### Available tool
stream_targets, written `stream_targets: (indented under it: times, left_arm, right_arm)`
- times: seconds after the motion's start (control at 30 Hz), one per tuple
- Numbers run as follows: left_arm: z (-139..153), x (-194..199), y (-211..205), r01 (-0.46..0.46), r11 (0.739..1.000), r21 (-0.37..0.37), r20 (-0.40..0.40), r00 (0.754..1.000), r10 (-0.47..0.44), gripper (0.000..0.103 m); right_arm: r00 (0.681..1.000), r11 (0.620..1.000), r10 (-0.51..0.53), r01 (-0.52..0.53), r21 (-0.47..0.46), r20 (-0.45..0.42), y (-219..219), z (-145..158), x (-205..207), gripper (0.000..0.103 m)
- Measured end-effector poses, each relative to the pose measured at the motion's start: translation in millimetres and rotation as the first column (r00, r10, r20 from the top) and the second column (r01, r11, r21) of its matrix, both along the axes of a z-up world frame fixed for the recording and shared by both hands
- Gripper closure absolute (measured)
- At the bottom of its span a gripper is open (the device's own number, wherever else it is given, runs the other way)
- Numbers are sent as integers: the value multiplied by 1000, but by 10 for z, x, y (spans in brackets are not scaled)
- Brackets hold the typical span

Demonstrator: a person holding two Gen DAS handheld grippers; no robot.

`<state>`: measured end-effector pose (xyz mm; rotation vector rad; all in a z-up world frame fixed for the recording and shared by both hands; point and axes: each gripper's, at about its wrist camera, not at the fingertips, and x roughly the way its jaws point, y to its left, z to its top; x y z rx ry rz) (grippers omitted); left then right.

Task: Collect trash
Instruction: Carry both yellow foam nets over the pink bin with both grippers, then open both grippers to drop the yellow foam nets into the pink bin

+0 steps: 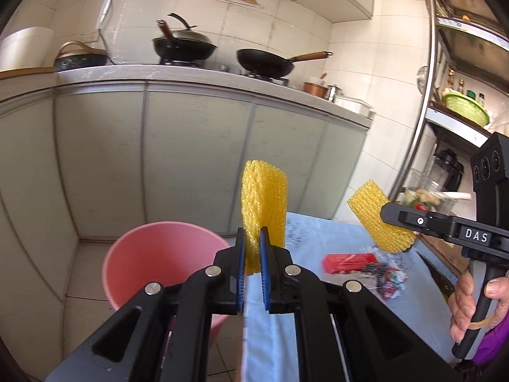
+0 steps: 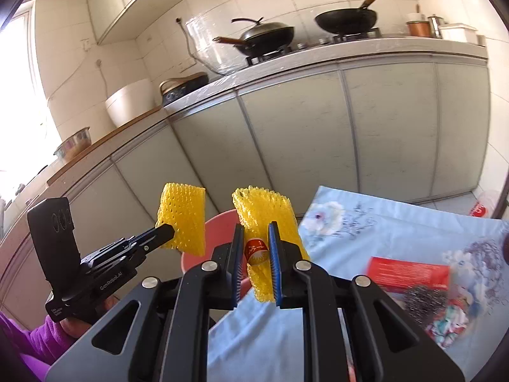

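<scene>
In the left wrist view my left gripper (image 1: 252,231) is shut on a yellow foam fruit net (image 1: 265,197) that stands upright, just right of a pink bin (image 1: 159,261) on the floor. To the right, my right gripper (image 1: 386,212) is shut on a second yellow foam net (image 1: 377,222) above the table. The right wrist view shows that gripper (image 2: 255,226) pinching its net (image 2: 265,208), which bears a red label (image 2: 256,250). The left gripper (image 2: 168,231) with its net (image 2: 184,219) is at the left, and the pink bin (image 2: 219,226) lies mostly hidden behind both.
A table with a light blue floral cloth (image 1: 318,232) carries a red packet (image 1: 350,262) and a steel scourer with crumpled wrappers (image 1: 386,278). Grey kitchen cabinets (image 1: 191,159) with woks on the stove stand behind the bin. A shelf rack (image 1: 458,111) is at the right.
</scene>
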<state>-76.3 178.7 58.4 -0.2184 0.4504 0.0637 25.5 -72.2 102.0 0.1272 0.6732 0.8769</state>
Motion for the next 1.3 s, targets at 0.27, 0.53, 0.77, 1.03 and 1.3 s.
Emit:
stream_targets:
  times: [0.27, 0.53, 0.77, 1.03, 1.3]
  left_arm:
    - [-206, -111, 382, -87, 996, -2, -35, 996, 87, 95]
    - [-514, -71, 658, -151, 989, -5, -112, 982, 149, 95]
    - [-863, 67, 770, -173, 985, -2, -198, 965, 169, 95]
    - [-1154, 303, 763, -154, 988, 4, -288, 946, 149, 95]
    - [-1267, 406, 727, -162, 986, 32, -333, 929, 163, 89]
  right_arm:
    - [992, 993, 115, -117, -26, -60, 683, -196, 95, 87]
    - [976, 980, 178, -188, -64, -128, 1277, -518, 209, 87]
    - [961, 977, 173, -195, -82, -218, 1595, -900, 368, 87]
    - [945, 974, 156, -196, -113, -288, 1795, -1282, 489, 87]
    - [939, 956, 149, -217, -196, -310, 1908, -1451, 491, 75]
